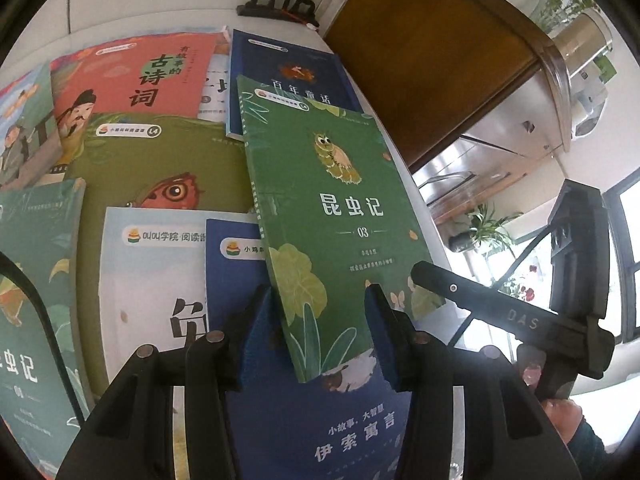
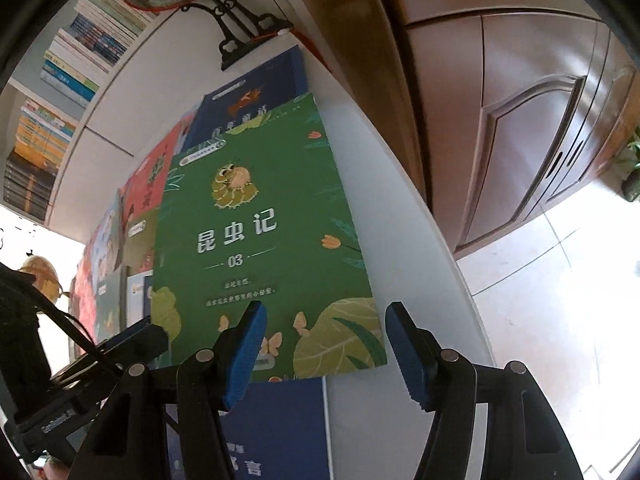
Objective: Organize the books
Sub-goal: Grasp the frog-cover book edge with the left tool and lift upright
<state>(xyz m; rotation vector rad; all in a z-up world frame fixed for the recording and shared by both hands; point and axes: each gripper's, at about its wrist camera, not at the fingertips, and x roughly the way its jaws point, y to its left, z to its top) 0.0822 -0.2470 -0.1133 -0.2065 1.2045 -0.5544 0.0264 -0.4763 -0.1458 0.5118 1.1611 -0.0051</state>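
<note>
A green book with an insect on its cover [image 1: 332, 184] [image 2: 260, 240] lies on top of a spread of books, near the right edge of a white table [image 2: 400, 240]. My left gripper [image 1: 320, 288] is open. The book's near left corner lies between its blue pads, and I see no pad pressing on it. My right gripper [image 2: 327, 306] is open too. Its left pad overlaps the book's near edge and its right pad hangs over bare table. One of the right gripper's fingers [image 1: 460, 290] shows by the book's right corner.
A blue book [image 1: 352, 432] lies under the green one. Red [image 1: 140, 76], dark blue [image 1: 288, 64], olive [image 1: 160, 168] and pale [image 1: 152, 272] books cover the table's left. A black fan stand [image 2: 240, 36] is at the back, shelves of books [image 2: 80, 52] behind it, and a wooden cabinet [image 2: 520, 120] to the right.
</note>
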